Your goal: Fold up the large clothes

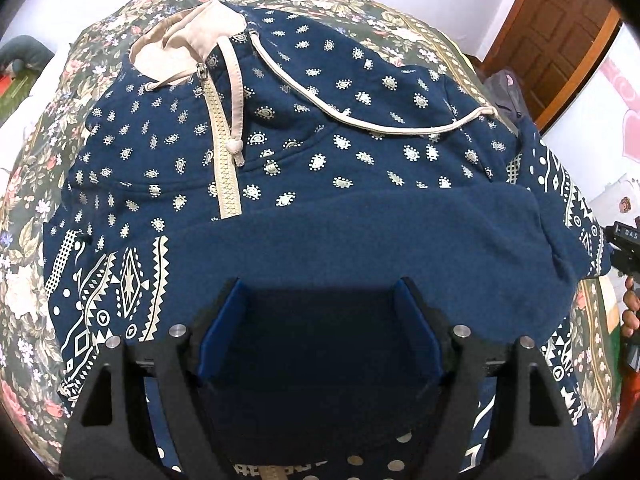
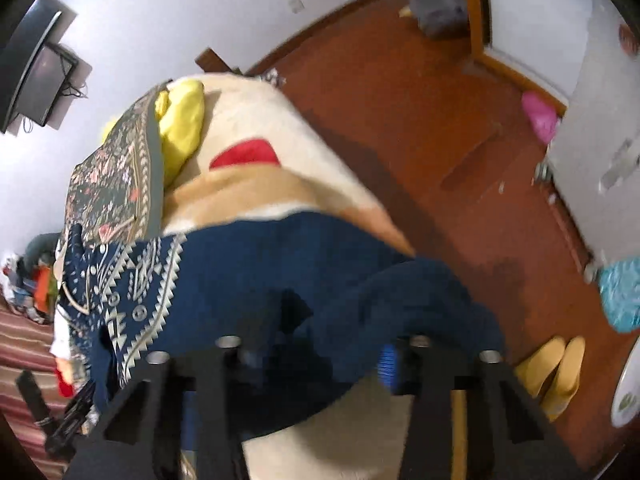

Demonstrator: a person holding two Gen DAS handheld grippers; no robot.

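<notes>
A navy hoodie (image 1: 360, 152) with a pale print, beige hood (image 1: 176, 52) and beige zipper (image 1: 224, 160) lies spread on the floral bedspread (image 1: 32, 220). Its lower part is folded up, showing the plain navy inside (image 1: 360, 232). My left gripper (image 1: 320, 304) hovers over that fold, open, its blue pads (image 1: 224, 320) wide apart with fabric only below them. In the blurred right wrist view, my right gripper (image 2: 320, 356) is at the bed's edge. A thick bunch of the hoodie's navy fabric (image 2: 400, 300) sits between its fingers and hides the tips; one blue pad (image 2: 386, 364) shows.
The right-hand gripper and fingers of the hand holding it (image 1: 630, 312) show at the left view's right edge. A beige blanket (image 2: 280, 140) with yellow cloth (image 2: 180, 120) covers the far bed. Yellow slippers (image 2: 556, 376) lie on the red-brown floor (image 2: 400, 100). A wooden door (image 1: 560, 40) stands beyond.
</notes>
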